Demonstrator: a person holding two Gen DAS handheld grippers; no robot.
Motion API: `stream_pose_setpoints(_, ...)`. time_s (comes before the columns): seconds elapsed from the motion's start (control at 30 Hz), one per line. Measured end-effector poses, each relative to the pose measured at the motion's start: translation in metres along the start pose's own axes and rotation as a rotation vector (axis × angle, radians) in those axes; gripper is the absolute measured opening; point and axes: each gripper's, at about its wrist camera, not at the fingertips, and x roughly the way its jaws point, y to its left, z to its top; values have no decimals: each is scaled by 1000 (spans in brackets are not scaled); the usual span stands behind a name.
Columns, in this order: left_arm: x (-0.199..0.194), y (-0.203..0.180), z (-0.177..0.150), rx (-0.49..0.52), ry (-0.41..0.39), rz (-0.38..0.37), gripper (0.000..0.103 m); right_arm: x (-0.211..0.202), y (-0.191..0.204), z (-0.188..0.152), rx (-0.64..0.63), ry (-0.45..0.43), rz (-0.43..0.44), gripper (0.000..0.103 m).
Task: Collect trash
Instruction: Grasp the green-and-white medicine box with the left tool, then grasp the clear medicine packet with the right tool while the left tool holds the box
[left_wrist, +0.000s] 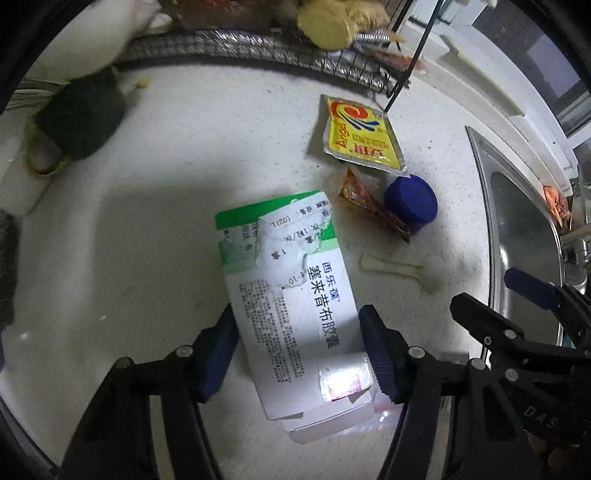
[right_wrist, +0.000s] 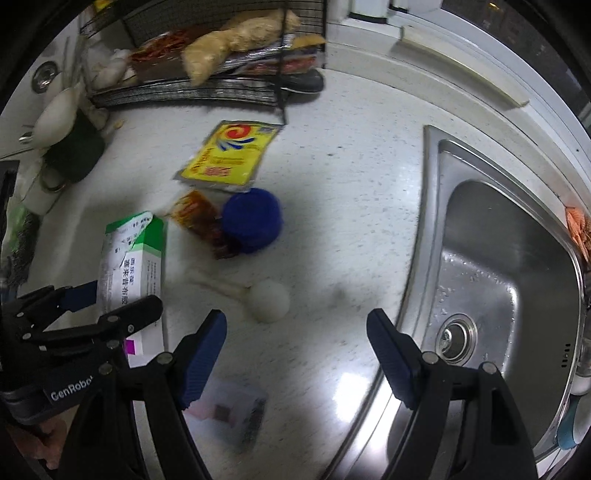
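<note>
A white and green medicine box (left_wrist: 295, 295) lies flat on the speckled white counter. My left gripper (left_wrist: 297, 317) points down over it, its blue pads against the box's two long sides. Beyond lie a yellow sachet (left_wrist: 360, 134), a red-brown sauce packet (left_wrist: 373, 206), a blue cap (left_wrist: 412, 203) and a white plastic spoon (left_wrist: 406, 267). My right gripper (right_wrist: 297, 321) hangs open over bare counter just short of the spoon (right_wrist: 267, 301), holding nothing. A clear plastic packet (right_wrist: 229, 410) lies under its left finger. The box (right_wrist: 129, 258) and the left gripper (right_wrist: 110, 302) show at the left there.
A steel sink (right_wrist: 498, 277) fills the right side, its rim close to my right gripper. A black wire rack (right_wrist: 221, 88) with ginger and packets stands at the back. A dark green round object (left_wrist: 81, 118) sits at the far left.
</note>
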Motion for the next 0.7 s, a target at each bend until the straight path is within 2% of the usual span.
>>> stream_pose_setpoints(0.2,-26,0,-18,29,-30,16,63,-13,19,-21,-4,9,47,77)
stream_pose_setpoints(0.3,-26,-2,-20,28,-33,22,63,-14,20,-33,14,22,63,77)
stream_pose_setpoints(0.5,-19,-2,-44,12,-1,27,63,-1,21,-53,30,74,86,76)
stream_pose_setpoints(0.63,-11,-1,-53,0,11,13,63,11,24,-61,31,105,101,62)
stream_pose_setpoints(0.7,-7,-3,-55,3,16,12,63,17,23,-67,46,126,124,50)
